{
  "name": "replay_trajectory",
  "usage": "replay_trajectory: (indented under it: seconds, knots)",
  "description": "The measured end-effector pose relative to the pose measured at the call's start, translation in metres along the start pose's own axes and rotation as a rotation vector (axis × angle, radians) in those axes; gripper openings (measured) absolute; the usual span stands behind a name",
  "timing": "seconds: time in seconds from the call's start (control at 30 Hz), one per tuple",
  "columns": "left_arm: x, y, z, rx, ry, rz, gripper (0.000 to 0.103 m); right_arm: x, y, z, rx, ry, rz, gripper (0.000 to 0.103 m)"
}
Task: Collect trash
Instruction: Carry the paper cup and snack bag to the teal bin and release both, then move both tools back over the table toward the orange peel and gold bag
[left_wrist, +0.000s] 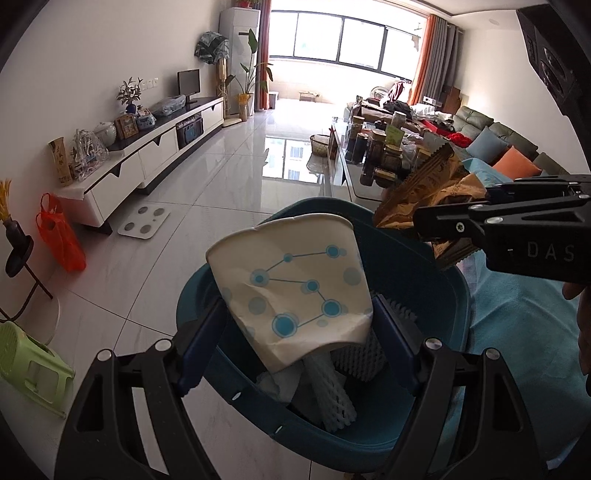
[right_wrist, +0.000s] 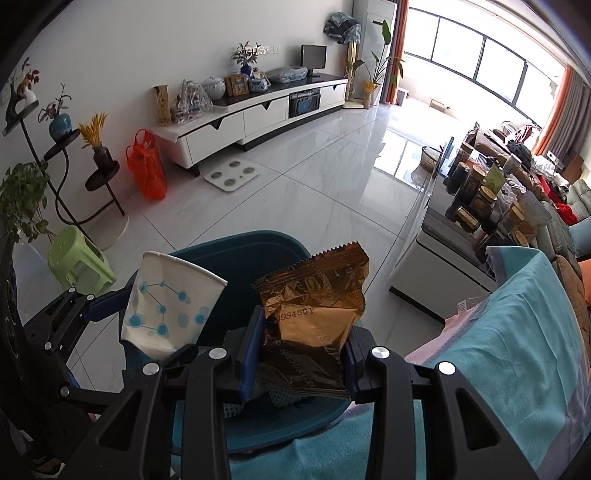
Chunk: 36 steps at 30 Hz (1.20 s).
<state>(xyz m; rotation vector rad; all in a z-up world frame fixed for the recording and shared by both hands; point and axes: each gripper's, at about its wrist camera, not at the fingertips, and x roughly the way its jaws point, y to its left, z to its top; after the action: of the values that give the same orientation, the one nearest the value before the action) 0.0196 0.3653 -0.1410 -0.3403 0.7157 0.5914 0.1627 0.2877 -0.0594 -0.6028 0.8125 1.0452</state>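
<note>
My left gripper (left_wrist: 299, 325) is shut on a crumpled white paper cup (left_wrist: 295, 284) with a blue dot-and-line pattern. It holds the cup tilted over the open teal bin (left_wrist: 199, 295). My right gripper (right_wrist: 303, 339) is shut on a crinkled gold-brown snack wrapper (right_wrist: 317, 295), also above the bin (right_wrist: 240, 258). In the left wrist view the right gripper (left_wrist: 432, 230) comes in from the right, with the wrapper (left_wrist: 432, 188) sticking up past the bin's far rim. The right wrist view shows the left gripper (right_wrist: 110, 299) and cup (right_wrist: 170, 306) on the left. White foam fruit nets (left_wrist: 332, 391) lie inside the bin.
A teal cloth (right_wrist: 509, 332) covers the surface to the right of the bin. Beyond it stand a low table with several jars (right_wrist: 476, 192) and a sofa. Across the tiled floor are a white TV cabinet (right_wrist: 258, 110), an orange bag (right_wrist: 147, 170), a scale (right_wrist: 231, 175) and a green stool (right_wrist: 79, 258).
</note>
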Motion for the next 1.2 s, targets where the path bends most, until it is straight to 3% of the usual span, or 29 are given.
replay_trajectory:
  seconds: [0.27,0.47,0.5,0.93,1.2]
  knots:
    - [0.019,-0.004,-0.001,0.006,0.042,0.002,0.079,0.012,0.007,0.005,-0.026,0.035,0.007,0.035]
    - [0.026,-0.012,0.002,0.025,0.050,-0.005,0.094,0.020,0.012,0.008,-0.047,0.061,0.012,0.035]
    - [0.025,-0.014,0.002,0.023,0.050,-0.008,0.098,0.022,0.013,0.009,-0.050,0.065,0.018,0.037]
    - [0.004,0.004,0.003,-0.039,0.003,0.036,0.097,0.017,0.023,0.010,-0.084,0.052,0.063,0.074]
    - [-0.015,0.006,0.006,-0.030,-0.038,0.045,0.097,-0.001,0.007,0.012,-0.033,0.003,0.071,0.076]
